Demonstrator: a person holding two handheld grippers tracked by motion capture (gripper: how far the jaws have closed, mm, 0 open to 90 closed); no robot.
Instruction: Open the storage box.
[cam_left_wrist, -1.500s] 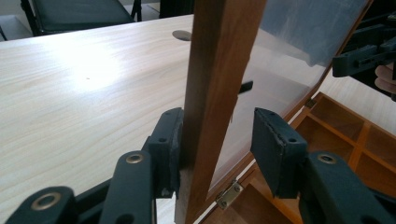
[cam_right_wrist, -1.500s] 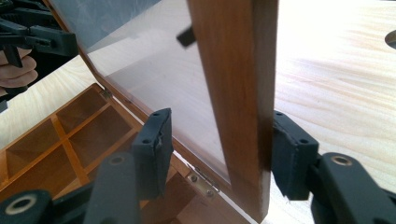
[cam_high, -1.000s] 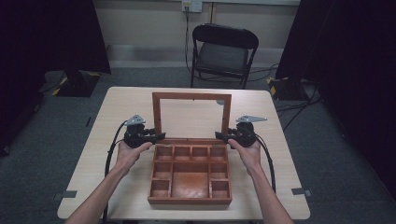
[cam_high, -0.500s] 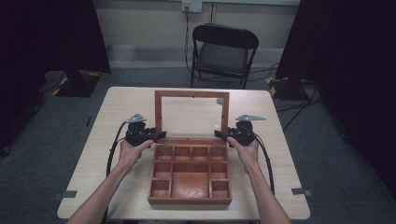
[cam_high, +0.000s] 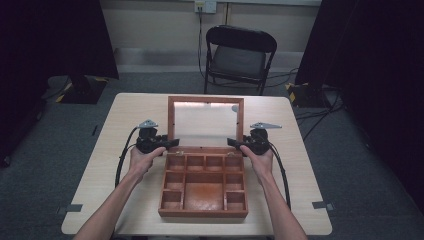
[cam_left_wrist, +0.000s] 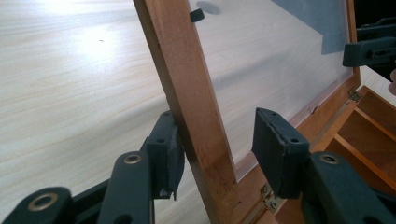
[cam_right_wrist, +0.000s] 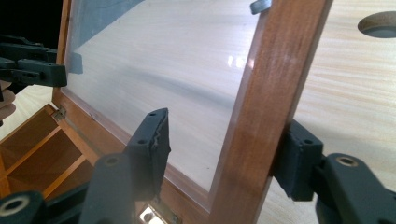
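Observation:
A wooden box (cam_high: 202, 212) with several compartments lies mid-table, its glass-paned lid (cam_high: 206, 100) standing open and upright. My left gripper (cam_high: 172, 143) straddles the lid's left rail (cam_left_wrist: 187, 79). Its outer pad (cam_left_wrist: 170, 149) rests against the wood and its inner pad (cam_left_wrist: 275, 144) stands off the glass. My right gripper (cam_high: 232, 142) straddles the right rail (cam_right_wrist: 271, 79) the same way, outer pad (cam_right_wrist: 296, 158) at the wood and inner pad (cam_right_wrist: 152, 140) clear of it. Both pairs of jaws have just been opening with the rails between them.
The light wooden table (cam_high: 125, 125) has bare room on both sides of the box and a round cable hole (cam_right_wrist: 378, 23) behind the lid. A black folding chair (cam_high: 239, 55) stands beyond the far edge. Cables trail from both grippers toward me.

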